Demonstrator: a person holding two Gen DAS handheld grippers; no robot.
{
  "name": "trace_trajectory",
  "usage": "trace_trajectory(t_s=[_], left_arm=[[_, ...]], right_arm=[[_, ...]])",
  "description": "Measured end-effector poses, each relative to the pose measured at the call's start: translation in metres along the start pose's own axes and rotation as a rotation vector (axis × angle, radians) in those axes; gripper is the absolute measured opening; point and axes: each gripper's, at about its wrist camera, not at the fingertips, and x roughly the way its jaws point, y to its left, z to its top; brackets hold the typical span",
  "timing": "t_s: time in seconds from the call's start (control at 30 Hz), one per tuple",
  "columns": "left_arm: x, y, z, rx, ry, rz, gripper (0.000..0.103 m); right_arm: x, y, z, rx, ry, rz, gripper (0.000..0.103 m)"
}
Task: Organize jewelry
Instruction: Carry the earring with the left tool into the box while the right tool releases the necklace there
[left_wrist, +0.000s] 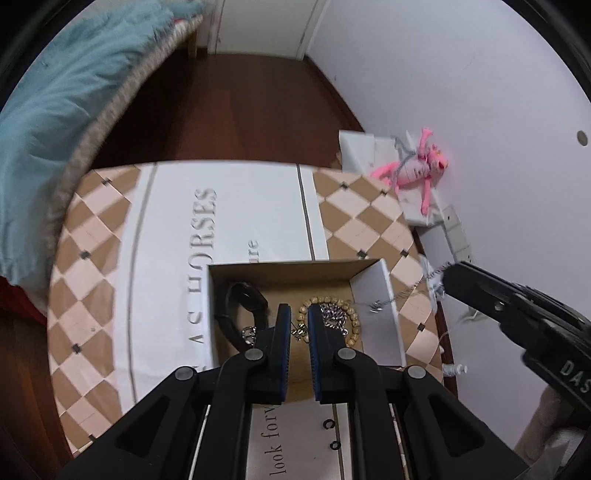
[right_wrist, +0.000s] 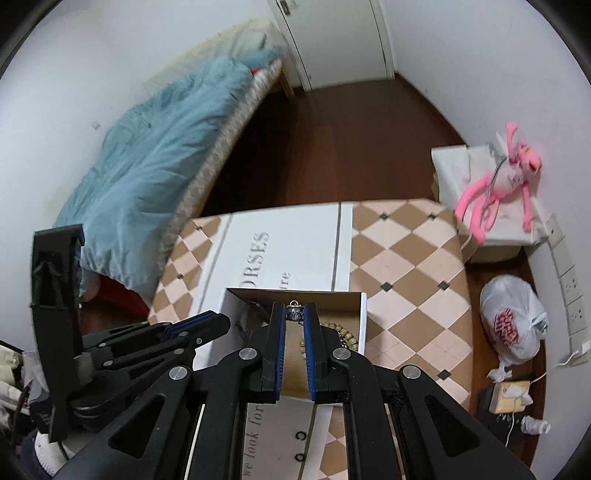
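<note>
An open white cardboard box (left_wrist: 380, 295) sits on the checkered table. It holds a wooden bead bracelet (left_wrist: 352, 321), a silver chain (left_wrist: 332, 314), a black cord (left_wrist: 240, 295) and small charms (left_wrist: 249, 334). My left gripper (left_wrist: 299, 314) hovers over the box, jaws narrowly apart, nothing clearly held. My right gripper (right_wrist: 295, 312) is shut on a small silver pendant (right_wrist: 294, 312) with a gold loop, above the box (right_wrist: 364, 317). In the left wrist view the right gripper (left_wrist: 448, 277) holds a thin chain (left_wrist: 402, 295) that hangs over the box's right wall.
The table (right_wrist: 406, 258) has a checkered top with a white runner (right_wrist: 295, 251). A pink plush toy (right_wrist: 498, 184) lies on a white box at the right. A bed with a blue blanket (right_wrist: 147, 166) stands left. A plastic bag (right_wrist: 513, 321) is on the floor.
</note>
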Motion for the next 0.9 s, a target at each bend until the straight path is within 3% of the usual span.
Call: trace_trajectory(t_s=[0.33,0.37,0.43,0.47,0.5,0.63,0.7,0.77,0.83,0.9], left_arm=[[0.031,0.012,0.013,-0.031,0.077,0.090,0.010],[0.031,0.012,0.013,-0.026,0.076,0.103,0.015],[0.030,0.013,0.015,-0.028,0.069,0.119,0.039],[0.028,0.014,0.016,-0.030,0.060,0.123,0.065],[0.026,0.015,0.018,-0.033,0.051,0.125,0.077],[0.020,0.018,0.019,-0.028,0.031,0.167,0.080],[0.017,0.019,0.018,-0.021,0.022,0.195,0.096],[0.012,0.021,0.013,-0.018,0.006,0.234,0.096],[0.008,0.024,0.008,-0.022,-0.015,0.260,0.096],[0.004,0.026,-0.002,-0.024,-0.035,0.286,0.097]], right_arm=[[0.069,-0.019,0.013,0.005,0.182,-0.011,0.012],[0.072,-0.020,0.013,0.004,0.196,-0.015,0.016],[0.074,-0.023,0.013,0.009,0.203,-0.017,0.040],[0.073,-0.023,0.013,0.007,0.197,-0.027,0.054],[0.071,-0.024,0.013,0.008,0.193,-0.031,0.057],[0.061,-0.028,0.009,0.012,0.173,-0.059,0.057],[0.057,-0.030,0.006,0.012,0.168,-0.082,0.058],[0.053,-0.029,0.000,-0.006,0.162,-0.128,0.067],[0.052,-0.027,-0.009,-0.027,0.159,-0.180,0.088],[0.053,-0.026,-0.021,-0.034,0.164,-0.215,0.089]])
